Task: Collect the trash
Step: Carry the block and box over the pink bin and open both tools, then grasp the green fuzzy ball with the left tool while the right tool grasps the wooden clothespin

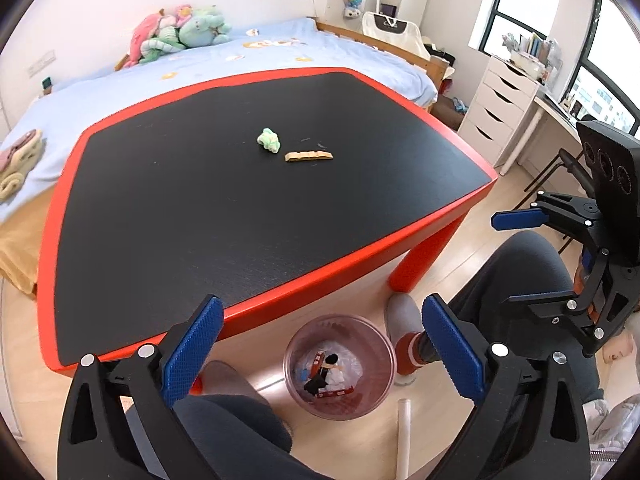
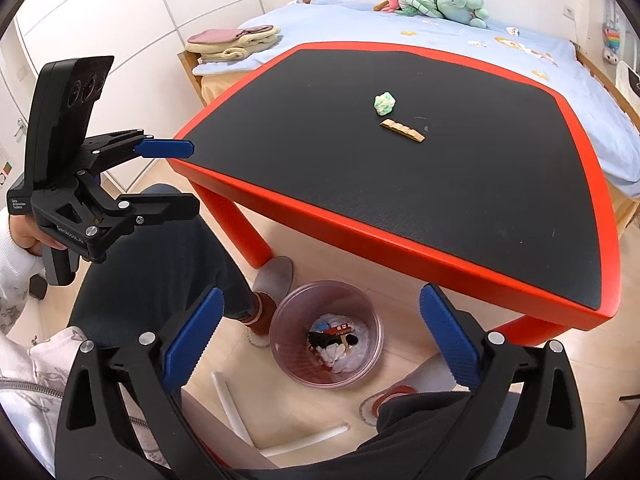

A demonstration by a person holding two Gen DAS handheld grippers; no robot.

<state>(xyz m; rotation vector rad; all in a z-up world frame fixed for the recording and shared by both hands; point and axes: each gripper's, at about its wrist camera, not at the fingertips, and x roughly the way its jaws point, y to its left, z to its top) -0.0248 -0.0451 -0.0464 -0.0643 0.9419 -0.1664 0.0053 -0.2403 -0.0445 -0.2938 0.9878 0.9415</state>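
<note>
A crumpled green paper ball (image 1: 269,141) (image 2: 385,103) and a tan wooden strip (image 1: 308,156) (image 2: 402,129) lie near the middle of the black, red-rimmed table (image 1: 344,264) (image 2: 400,248). A clear pink trash bin (image 1: 339,366) (image 2: 325,334) with several scraps inside stands on the floor in front of the table. My left gripper (image 1: 322,354) (image 2: 176,176) is open and empty above the bin. My right gripper (image 2: 322,344) (image 1: 472,264) is open and empty, also above the bin.
The person's legs and slippered feet (image 1: 404,320) (image 2: 276,276) flank the bin. White stool legs (image 2: 232,404) show on the floor. A bed (image 1: 200,64) with plush toys lies behind the table. White drawers (image 1: 496,108) stand at the right.
</note>
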